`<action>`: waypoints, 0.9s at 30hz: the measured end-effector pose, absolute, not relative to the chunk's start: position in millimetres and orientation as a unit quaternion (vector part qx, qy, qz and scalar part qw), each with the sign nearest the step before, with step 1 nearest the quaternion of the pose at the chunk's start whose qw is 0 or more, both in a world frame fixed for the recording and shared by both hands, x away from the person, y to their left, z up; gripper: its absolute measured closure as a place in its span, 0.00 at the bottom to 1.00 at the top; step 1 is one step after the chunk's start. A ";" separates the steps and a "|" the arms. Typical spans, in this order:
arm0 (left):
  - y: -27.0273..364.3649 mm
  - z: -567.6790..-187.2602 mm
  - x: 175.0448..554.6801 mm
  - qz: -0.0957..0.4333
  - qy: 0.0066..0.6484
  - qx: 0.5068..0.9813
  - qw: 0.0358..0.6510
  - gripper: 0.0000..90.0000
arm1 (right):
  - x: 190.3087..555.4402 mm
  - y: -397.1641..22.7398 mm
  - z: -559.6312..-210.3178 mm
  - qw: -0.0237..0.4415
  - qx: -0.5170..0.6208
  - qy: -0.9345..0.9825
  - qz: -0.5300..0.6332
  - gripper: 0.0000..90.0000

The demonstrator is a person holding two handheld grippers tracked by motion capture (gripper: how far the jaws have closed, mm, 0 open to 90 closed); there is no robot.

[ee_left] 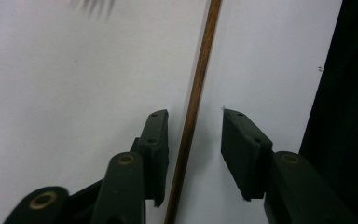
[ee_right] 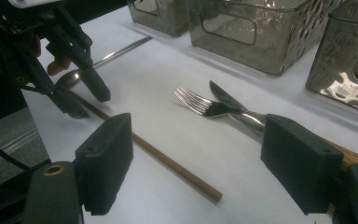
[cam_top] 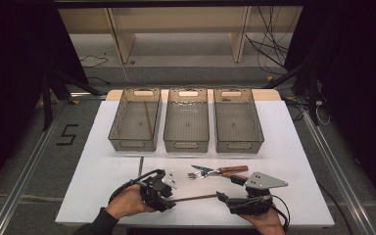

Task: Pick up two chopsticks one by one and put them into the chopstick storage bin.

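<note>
A: Chopstick (ee_left: 193,107) — single, thin, brown wood, round section, lying flat on the white desk (cam_top: 293,142) near its front edge. One blunt end shows in the right gripper view.

B: Containers?

A: Three clear bins side by side at the back: left bin (cam_top: 135,119), middle bin (cam_top: 187,120), right bin (cam_top: 237,120). A thin stick seems to lie in the left one; the other two look bare.

B: Fingers?

A: Left gripper (ee_left: 195,140) straddles the chopstick, fingers part-closed on either side, pads not touching the wood. Right gripper (ee_right: 198,163) is spread wide, holding nothing, with the chopstick's end between its fingers.

B: Other items?

A: Fork (ee_right: 200,103) and knife (ee_right: 226,99) crossed, just beyond the chopstick. Spoon (ee_right: 98,63) by the left gripper.
</note>
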State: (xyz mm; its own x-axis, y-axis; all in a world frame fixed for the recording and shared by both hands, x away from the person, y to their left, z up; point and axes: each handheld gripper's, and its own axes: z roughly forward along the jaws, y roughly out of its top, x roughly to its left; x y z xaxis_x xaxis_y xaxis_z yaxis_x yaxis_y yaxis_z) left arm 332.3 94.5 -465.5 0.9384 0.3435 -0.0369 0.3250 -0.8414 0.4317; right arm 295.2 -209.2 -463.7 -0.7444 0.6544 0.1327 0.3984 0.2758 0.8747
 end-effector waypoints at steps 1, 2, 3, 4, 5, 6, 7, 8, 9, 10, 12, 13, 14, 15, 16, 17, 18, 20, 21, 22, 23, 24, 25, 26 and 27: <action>93.5 -466.3 332.0 0.019 0.173 0.960 0.220 0.70 | 295.2 -209.1 -463.7 0.127 0.334 0.788 0.501 0.29; 92.5 -467.3 332.4 0.017 0.171 0.961 0.219 0.72 | 295.2 -209.0 -463.7 0.127 0.334 0.788 0.501 0.29; 91.2 -468.3 332.4 0.015 0.170 0.961 0.216 0.74 | 295.1 -208.8 -463.8 0.127 0.334 0.789 0.501 0.29; 89.8 -469.6 331.6 0.017 0.169 0.963 0.211 0.75 | 295.1 -208.7 -463.9 0.127 0.333 0.789 0.500 0.29; 88.7 -469.3 330.9 0.023 0.164 0.964 0.207 0.77 | 295.3 -208.7 -464.0 0.127 0.333 0.789 0.500 0.29; 88.0 -468.6 331.0 0.027 0.160 0.966 0.202 0.78 | 295.4 -208.6 -464.1 0.127 0.334 0.789 0.500 0.29; 87.0 -468.8 330.7 0.028 0.161 0.966 0.201 0.80 | 295.4 -208.6 -464.1 0.127 0.334 0.789 0.500 0.29; 86.2 -468.9 330.5 0.030 0.163 0.966 0.200 0.81 | 295.5 -208.5 -464.3 0.126 0.334 0.790 0.499 0.29; 85.7 -468.6 330.2 0.031 0.161 0.966 0.198 0.82 | 295.6 -208.4 -464.4 0.126 0.334 0.790 0.498 0.29; 85.2 -468.5 329.8 0.030 0.157 0.967 0.197 0.84 | 295.6 -208.3 -464.5 0.126 0.334 0.791 0.498 0.29; 83.9 -468.2 328.5 0.031 0.147 0.970 0.194 0.88 | 295.6 -207.9 -464.5 0.125 0.335 0.790 0.498 0.29; 83.1 -468.4 327.5 0.030 0.142 0.970 0.194 0.90 | 295.6 -207.7 -464.6 0.125 0.334 0.790 0.498 0.29; 82.7 -468.1 327.5 0.032 0.134 0.972 0.191 0.92 | 295.6 -207.6 -464.7 0.125 0.334 0.791 0.498 0.29; 82.6 -468.1 327.6 0.032 0.133 0.972 0.190 0.93 | 295.6 -207.6 -464.8 0.125 0.333 0.791 0.497 0.29; 82.8 -468.2 327.9 0.031 0.131 0.972 0.191 0.93 | 295.6 -207.5 -464.9 0.125 0.334 0.791 0.497 0.29; 83.1 -468.4 328.3 0.029 0.130 0.972 0.193 0.93 | 295.8 -207.6 -464.9 0.124 0.335 0.791 0.497 0.29; 83.2 -468.4 328.2 0.029 0.126 0.973 0.193 0.93 | 295.9 -207.6 -465.0 0.124 0.335 0.791 0.497 0.29; 82.3 -467.9 327.2 0.037 0.116 0.975 0.188 0.94 | 295.9 -207.6 -465.1 0.124 0.336 0.791 0.496 0.29; 82.0 -468.1 326.2 0.038 0.115 0.975 0.189 0.94 | 296.0 -207.6 -465.2 0.125 0.336 0.791 0.496 0.29; 81.9 -468.0 325.9 0.040 0.112 0.975 0.188 0.94 | 296.2 -207.6 -465.2 0.125 0.335 0.791 0.496 0.29; 81.9 -468.0 326.0 0.041 0.109 0.975 0.189 0.94 | 296.1 -207.6 -465.1 0.124 0.336 0.791 0.496 0.29; 82.1 -468.1 325.9 0.041 0.109 0.975 0.190 0.94 | 296.0 -207.6 -465.1 0.124 0.336 0.791 0.496 0.29; 82.3 -468.1 326.0 0.039 0.112 0.974 0.191 0.94 | 296.0 -207.6 -465.1 0.125 0.336 0.791 0.496 0.29; 82.6 -468.0 326.6 0.038 0.112 0.974 0.191 0.95 | 296.0 -207.6 -465.1 0.125 0.336 0.791 0.496 0.29; 82.8 -467.8 327.1 0.037 0.113 0.974 0.191 0.95 | 296.1 -207.8 -465.1 0.124 0.336 0.791 0.496 0.29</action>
